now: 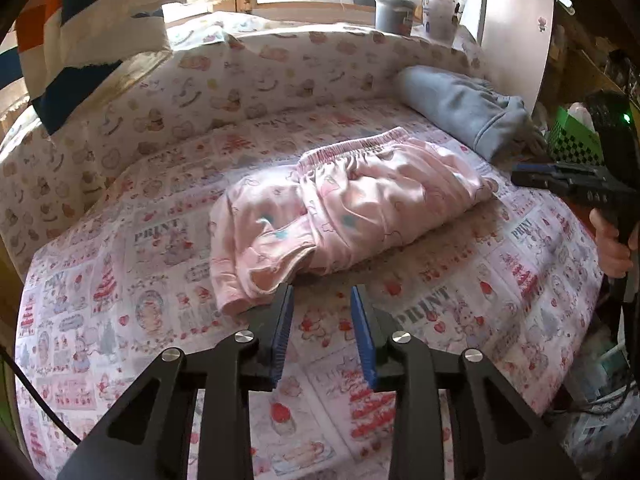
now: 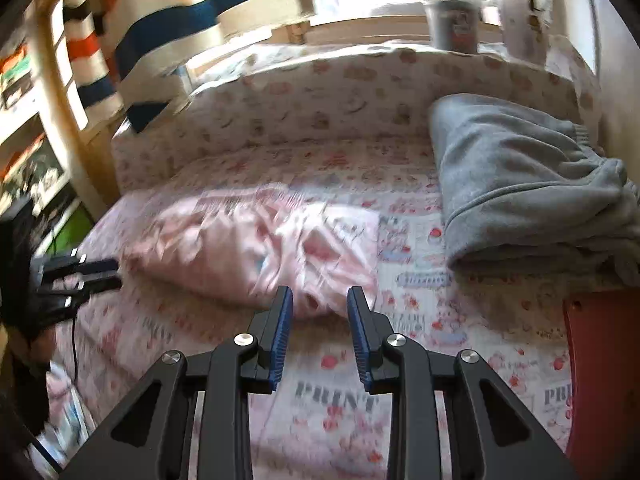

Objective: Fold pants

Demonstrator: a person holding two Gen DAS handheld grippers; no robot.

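Pink patterned pants lie folded in a bundle on the printed pink-and-white cover, elastic waistband at the far side. My left gripper hovers just short of their near hem, blue pads apart with only the cover showing between them. In the right wrist view the pants are blurred, and my right gripper stands open at their near right corner, nothing between its pads. The right gripper also shows in a hand beside the pants' right end. The left gripper shows at their left end.
A folded grey garment lies at the back right. A padded printed wall borders the far side, with two cups on the ledge behind. Striped cloth hangs at the left. A red object sits near right.
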